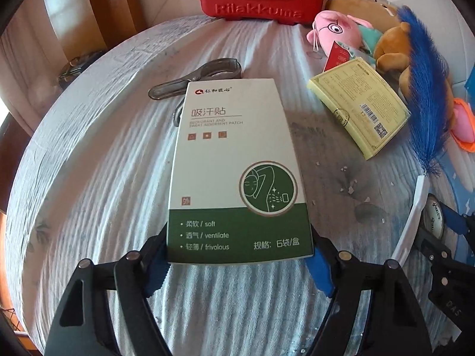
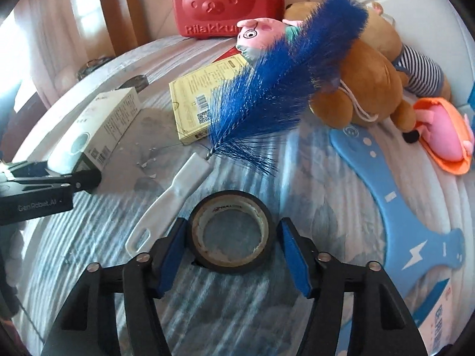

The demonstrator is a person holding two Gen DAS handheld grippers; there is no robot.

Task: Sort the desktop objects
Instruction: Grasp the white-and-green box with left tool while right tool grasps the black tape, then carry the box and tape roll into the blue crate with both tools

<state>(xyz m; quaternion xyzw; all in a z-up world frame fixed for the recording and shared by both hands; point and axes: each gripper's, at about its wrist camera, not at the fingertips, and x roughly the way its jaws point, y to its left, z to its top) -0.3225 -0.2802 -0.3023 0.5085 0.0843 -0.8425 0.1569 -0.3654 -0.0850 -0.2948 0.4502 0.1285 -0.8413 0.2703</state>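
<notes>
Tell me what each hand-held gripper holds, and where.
Left: white-green box, clamped at its near end. Right: open around the tape roll, not gripping.

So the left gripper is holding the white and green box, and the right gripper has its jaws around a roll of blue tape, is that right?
Not quite. The tape roll is black, not blue, as the right wrist view shows; only the jaw pads are blue. The rest stands: the left gripper holds the white and green box, and the right gripper has its jaws around the roll.

You see a white box [image 1: 234,160] with a green lower band, a pale yellow box [image 1: 360,105], a black tape roll [image 2: 230,234] with a cream core, a deep blue brush [image 2: 285,89] on a white handle — and a red case [image 2: 227,3] behind, over striped grey-white cloth [image 1: 104,178].
</notes>
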